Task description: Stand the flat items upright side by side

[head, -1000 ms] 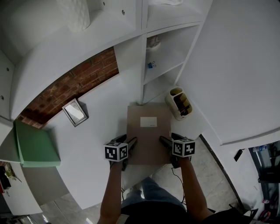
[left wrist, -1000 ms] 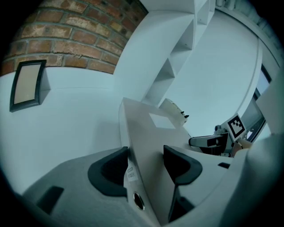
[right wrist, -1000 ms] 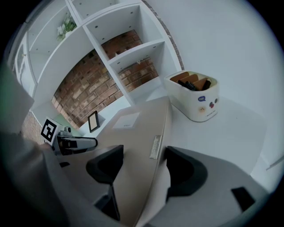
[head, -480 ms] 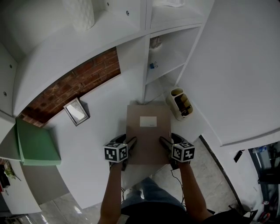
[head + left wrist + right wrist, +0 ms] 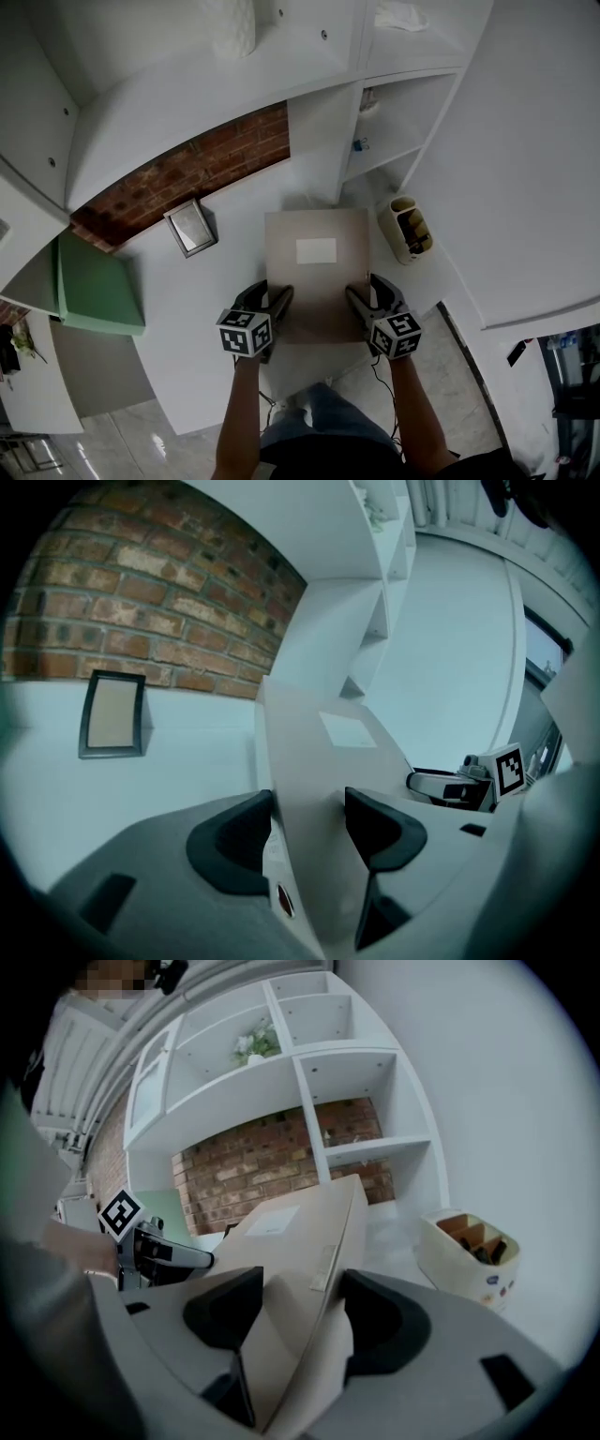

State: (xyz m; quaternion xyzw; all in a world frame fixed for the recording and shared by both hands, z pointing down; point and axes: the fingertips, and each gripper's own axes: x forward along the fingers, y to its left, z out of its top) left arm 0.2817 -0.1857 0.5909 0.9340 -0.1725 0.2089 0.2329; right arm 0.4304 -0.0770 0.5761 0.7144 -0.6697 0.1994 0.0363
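Observation:
A flat brown folder (image 5: 316, 272) with a white label is held between my two grippers over the white desk (image 5: 202, 309). My left gripper (image 5: 270, 296) is shut on its left edge, which runs between the jaws in the left gripper view (image 5: 307, 822). My right gripper (image 5: 367, 291) grips the right edge, and its jaws are closing with the folder's thick edge between them (image 5: 300, 1309). In the right gripper view the folder (image 5: 291, 1232) slopes upward toward the shelves. In the left gripper view the folder (image 5: 319, 761) stands steep, and the right gripper (image 5: 459, 785) shows beyond it.
A cream pen holder (image 5: 410, 230) stands right of the folder, near the open white shelves (image 5: 389, 141). A small picture frame (image 5: 190, 228) leans by the brick wall (image 5: 187, 173). A green box (image 5: 94, 291) lies at the far left. A white vase (image 5: 230, 23) sits on top.
The folder and both grippers have shifted left, away from the pen holder, and toward the wall. The head view has swung, so more of the shelves shows.

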